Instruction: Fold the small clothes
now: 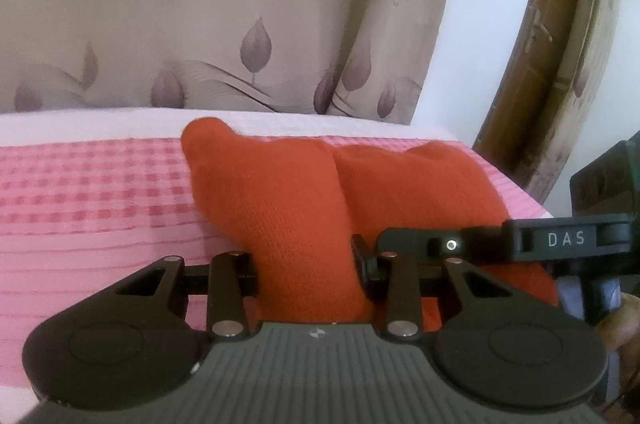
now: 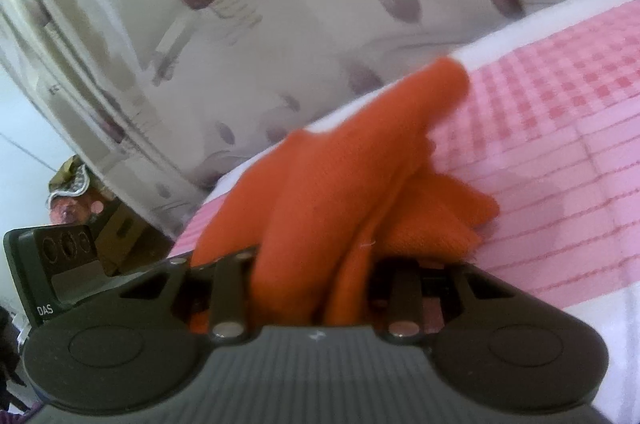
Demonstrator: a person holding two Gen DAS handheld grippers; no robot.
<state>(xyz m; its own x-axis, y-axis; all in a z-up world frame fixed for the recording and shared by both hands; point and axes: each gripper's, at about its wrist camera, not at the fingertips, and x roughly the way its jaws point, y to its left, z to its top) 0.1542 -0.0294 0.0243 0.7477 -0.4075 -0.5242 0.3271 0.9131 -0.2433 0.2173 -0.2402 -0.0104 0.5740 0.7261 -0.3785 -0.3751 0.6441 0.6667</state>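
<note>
Mid-fold: orange knit garment (image 1: 296, 191) raised off the pink checked bed cover (image 1: 88, 191), far end trailing on it. Left gripper (image 1: 306, 264) clamped on one bunched edge, right gripper (image 2: 312, 276) clamped on the other, close alongside. Best carried forward level and together, edges taut, laid squarely over the trailing part, released only once flat.

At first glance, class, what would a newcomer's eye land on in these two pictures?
The orange knitted garment, bunched at centre, lies on the pink checked bedspread. Both the left gripper and the right gripper are clamped on it. Behind hangs a beige leaf-print curtain.
</note>
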